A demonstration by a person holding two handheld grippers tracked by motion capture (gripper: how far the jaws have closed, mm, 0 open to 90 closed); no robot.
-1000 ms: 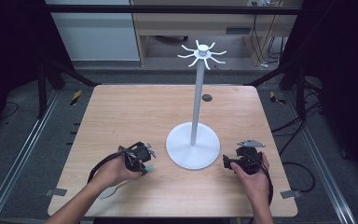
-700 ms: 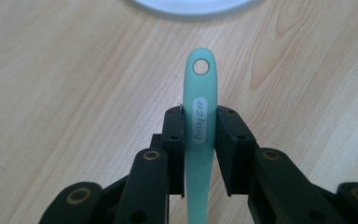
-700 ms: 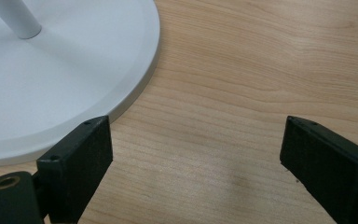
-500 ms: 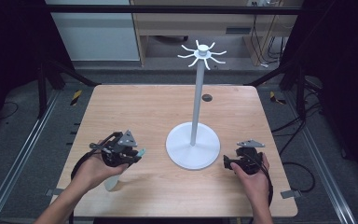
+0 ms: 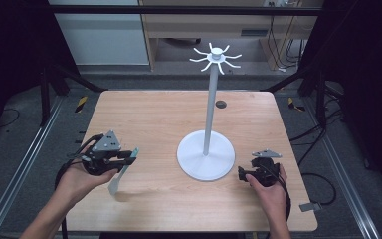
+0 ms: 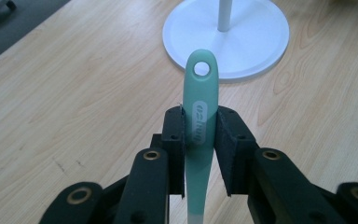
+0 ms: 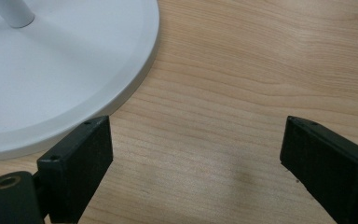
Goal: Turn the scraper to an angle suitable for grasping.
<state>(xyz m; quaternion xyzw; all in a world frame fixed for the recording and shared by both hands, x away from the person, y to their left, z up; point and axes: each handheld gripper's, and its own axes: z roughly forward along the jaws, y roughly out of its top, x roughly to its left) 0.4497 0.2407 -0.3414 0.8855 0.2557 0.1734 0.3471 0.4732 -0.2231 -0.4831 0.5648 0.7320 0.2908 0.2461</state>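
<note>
Pale wood-grain laminate covers your table [image 5: 154, 114], a squarish top with rounded corners set among dark floor and black frame rails. Right of centre stands a white rack [image 5: 207, 119]: a flat round base, a slim straight pole, and a crown of short curved hooks at the top.

Your left gripper [image 5: 129, 158] sits toward 8 o'clock on the table, lifted off the surface, its black jaws pinching a mint-green utensil [image 5: 123, 169]. From the high view the utensil's long axis runs steeply, its lower pale end hanging toward the wood and casting a shadow below, its upper end poking out past the jaws toward the rack's base at roughly 2 o'clock from your hand.

Your left gripper view adds what the high view cannot: the utensil's handle [image 6: 199, 126] is smooth, matte and rounded, with a hanging hole near its tip and a raised oval label between the pads. The handle tip points straight along the jaws at the white base [image 6: 251, 32].

Your right gripper [image 5: 240, 173] rests near 4 o'clock, just beside the base. The right gripper view shows its flat black pads [image 7: 79, 158] spread wide over bare wood, with the base's smooth rim [image 7: 135, 70] at upper left, not touching.
</note>
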